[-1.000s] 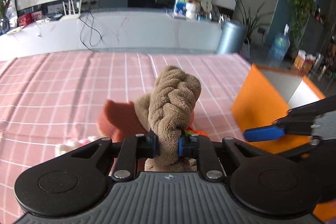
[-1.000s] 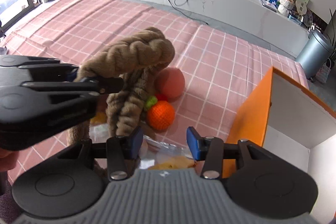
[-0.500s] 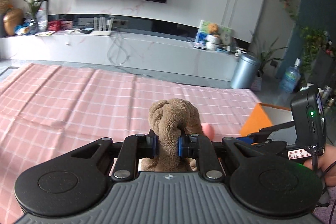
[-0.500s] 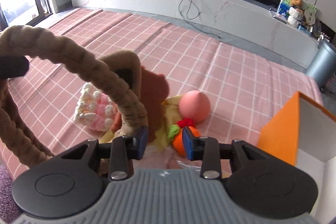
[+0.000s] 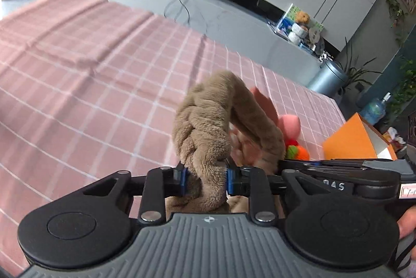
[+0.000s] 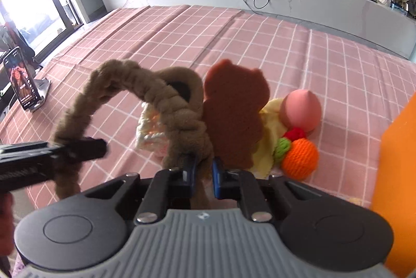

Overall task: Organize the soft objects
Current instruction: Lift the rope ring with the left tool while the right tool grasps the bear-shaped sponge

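Note:
A brown braided plush rope (image 5: 208, 121) arches between both grippers above the pink checked cloth (image 5: 91, 69). My left gripper (image 5: 205, 179) has one end between its blue pads; its jaws are opening, and the plush still fills the gap. In the right wrist view the rope (image 6: 156, 95) loops from the left gripper (image 6: 101, 146) to my right gripper (image 6: 202, 174), whose jaws are closing on the other end. Beyond lie a brown bear-shaped plush (image 6: 234, 116), a pink peach toy (image 6: 303, 111) and an orange crochet fruit (image 6: 300, 158).
An open orange box (image 6: 397, 174) stands at the right edge of the cloth. A yellow cloth (image 6: 270, 121) and a white crochet piece (image 6: 150, 132) lie under the toys. A phone on a stand (image 6: 22, 80) sits far left. A low white cabinet runs behind.
The right gripper's jaws have closed onto the rope's free end. The left gripper has swung sideways and rolled with its end, and its jaws have widened a little.

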